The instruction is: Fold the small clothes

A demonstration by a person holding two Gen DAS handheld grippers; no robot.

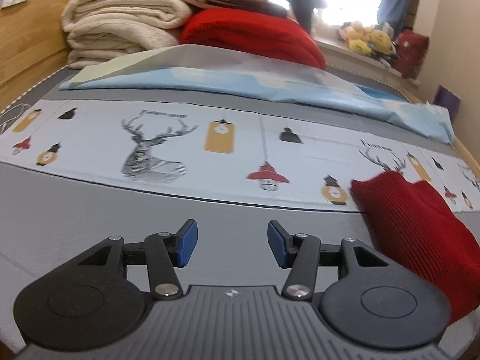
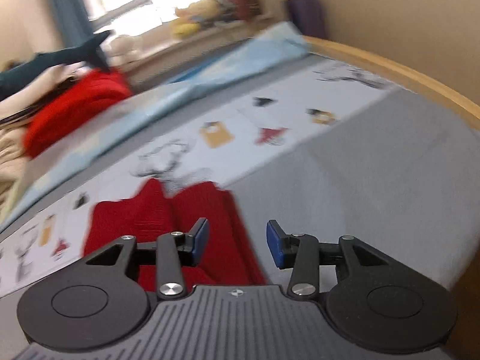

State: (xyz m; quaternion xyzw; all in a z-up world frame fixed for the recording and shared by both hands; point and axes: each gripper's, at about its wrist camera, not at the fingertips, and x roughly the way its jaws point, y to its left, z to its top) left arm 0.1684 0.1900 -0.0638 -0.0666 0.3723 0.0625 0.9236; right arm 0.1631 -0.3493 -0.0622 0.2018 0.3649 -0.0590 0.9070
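In the left wrist view, the knit garment [image 1: 420,228] lies at four o'clock on the bed [image 1: 90,210]; folded blankets [image 1: 120,30] sit at eleven, behind the patterned cloth [image 1: 210,150].

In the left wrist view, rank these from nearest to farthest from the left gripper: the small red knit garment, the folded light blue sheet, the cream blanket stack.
From the left gripper:
1. Small red knit garment, close by on the right, lying on the grey cover.
2. Folded light blue sheet, across the bed beyond the deer-print strip.
3. Cream blanket stack, far left, behind the sheet.
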